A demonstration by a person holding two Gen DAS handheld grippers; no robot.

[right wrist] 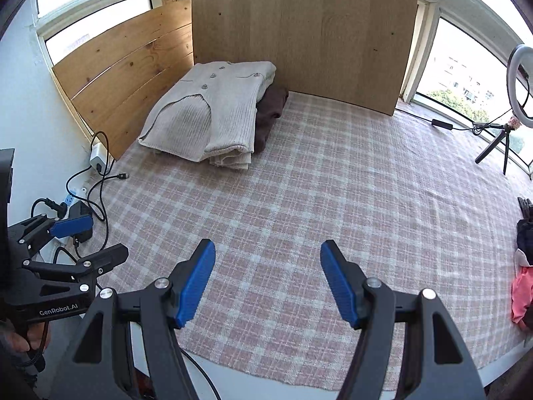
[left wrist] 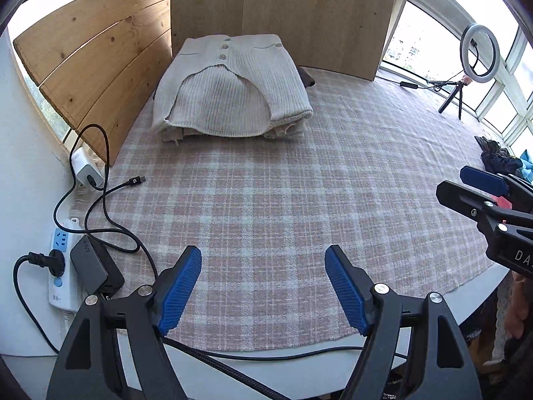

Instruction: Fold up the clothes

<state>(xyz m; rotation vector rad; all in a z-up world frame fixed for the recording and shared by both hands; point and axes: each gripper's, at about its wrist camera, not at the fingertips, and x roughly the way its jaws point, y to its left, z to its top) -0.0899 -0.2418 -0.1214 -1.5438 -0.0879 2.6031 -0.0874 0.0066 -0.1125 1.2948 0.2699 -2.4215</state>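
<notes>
A folded beige ribbed cardigan lies at the far left of the plaid cloth, on top of a folded brown garment. My left gripper hovers open over the near part of the cloth with nothing between its blue pads. To its right, my right gripper is also open and holds nothing. Both are well short of the cardigan. Dark and pink loose clothes lie heaped at the right edge.
A power strip, chargers and black cables crowd the left edge. Wooden boards stand behind the folded stack. A ring light on a tripod stands at the far right by the windows.
</notes>
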